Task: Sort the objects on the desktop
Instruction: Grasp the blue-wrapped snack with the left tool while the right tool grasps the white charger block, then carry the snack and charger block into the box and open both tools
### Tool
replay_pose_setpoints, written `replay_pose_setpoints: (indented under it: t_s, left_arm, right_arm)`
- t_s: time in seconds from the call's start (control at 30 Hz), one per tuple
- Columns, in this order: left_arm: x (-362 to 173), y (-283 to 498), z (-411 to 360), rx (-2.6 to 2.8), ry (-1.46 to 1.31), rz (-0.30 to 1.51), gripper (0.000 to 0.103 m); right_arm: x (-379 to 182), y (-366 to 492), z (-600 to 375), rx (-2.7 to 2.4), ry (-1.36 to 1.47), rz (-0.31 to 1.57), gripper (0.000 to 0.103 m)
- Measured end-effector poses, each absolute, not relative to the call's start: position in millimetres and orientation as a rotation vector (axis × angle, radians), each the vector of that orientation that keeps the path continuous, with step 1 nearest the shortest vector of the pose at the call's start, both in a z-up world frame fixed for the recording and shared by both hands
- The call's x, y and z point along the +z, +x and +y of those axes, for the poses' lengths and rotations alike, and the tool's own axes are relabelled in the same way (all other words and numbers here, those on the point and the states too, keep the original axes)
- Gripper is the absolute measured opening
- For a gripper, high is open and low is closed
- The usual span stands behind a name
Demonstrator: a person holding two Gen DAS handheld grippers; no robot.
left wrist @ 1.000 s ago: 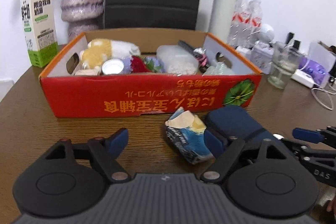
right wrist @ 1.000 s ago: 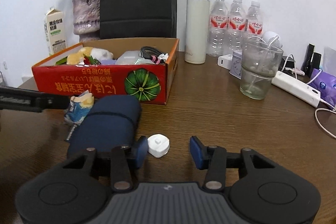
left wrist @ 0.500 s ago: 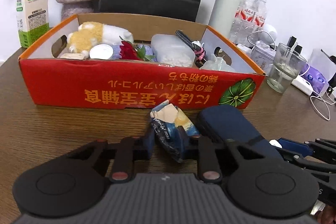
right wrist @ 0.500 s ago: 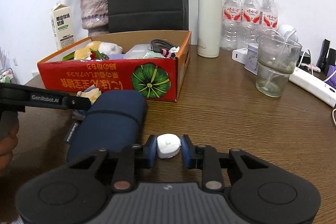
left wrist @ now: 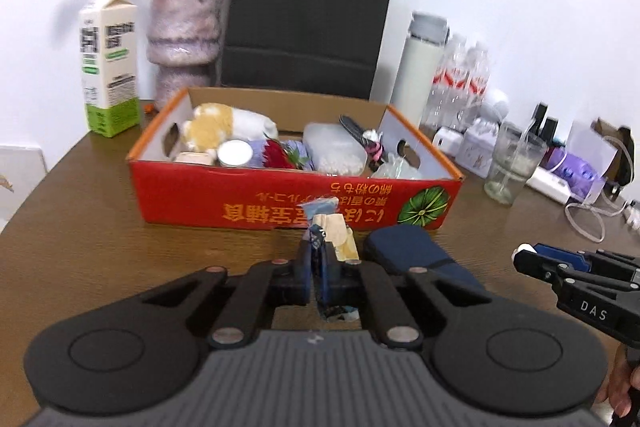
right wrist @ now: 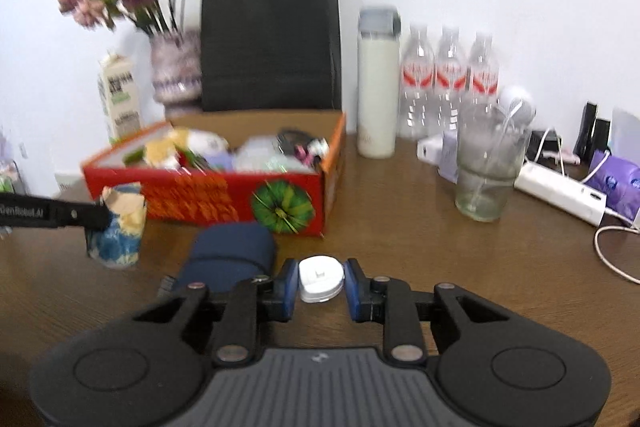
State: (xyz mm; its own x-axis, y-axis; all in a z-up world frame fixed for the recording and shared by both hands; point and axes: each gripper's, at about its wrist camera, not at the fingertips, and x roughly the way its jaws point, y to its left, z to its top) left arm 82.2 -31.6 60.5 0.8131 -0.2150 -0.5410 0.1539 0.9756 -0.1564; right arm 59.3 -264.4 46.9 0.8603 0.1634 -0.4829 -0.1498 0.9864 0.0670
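My left gripper [left wrist: 318, 267] is shut on a crumpled blue snack packet [left wrist: 330, 231], held just above the table in front of the red cardboard box [left wrist: 280, 203]. In the right wrist view the same packet [right wrist: 120, 231] hangs at the tip of the left gripper [right wrist: 96, 215]. My right gripper [right wrist: 321, 281] is shut on a small white plastic piece [right wrist: 321, 277], lifted off the wood. A navy pouch [right wrist: 232, 251] lies between the two grippers, close to the box [right wrist: 200, 199]. The box holds several items.
Behind the box stand a milk carton [left wrist: 108, 67], a vase with dried flowers [left wrist: 184, 35] and a black paper bag [left wrist: 308, 15]. To the right are a white flask [right wrist: 376, 83], water bottles [right wrist: 448, 75], a glass [right wrist: 488, 171], a power strip [right wrist: 560, 191] and a cable [right wrist: 612, 251].
Both grippers went from open to shut, the left on the snack packet, the right on the white piece. Both then rose and pulled back from the table with what they hold.
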Motion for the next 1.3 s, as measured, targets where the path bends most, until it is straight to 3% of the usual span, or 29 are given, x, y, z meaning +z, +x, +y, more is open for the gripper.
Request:
replay_pose_setpoints:
  t_s: [0.67, 1.07, 1.3]
  left_arm:
    - [85.2, -72.0, -11.6, -0.166, -0.123, 0.497, 0.006]
    - [95.9, -77.1, -12.8, -0.171, -0.106, 0.466, 0.006]
    - [106.3, -34.6, -9.0, -0.183, -0.077, 0.432, 0.006]
  right_arm:
    - [85.2, -88.3, -207.2, 0.284, -0.001, 0.38, 0.024]
    - [98.6, -102.5, -216.3, 0.25, 0.011, 0.339, 0.024]
    - [104.1, -73.9, -224.6, 0.237, 0.011, 0.337, 0.024]
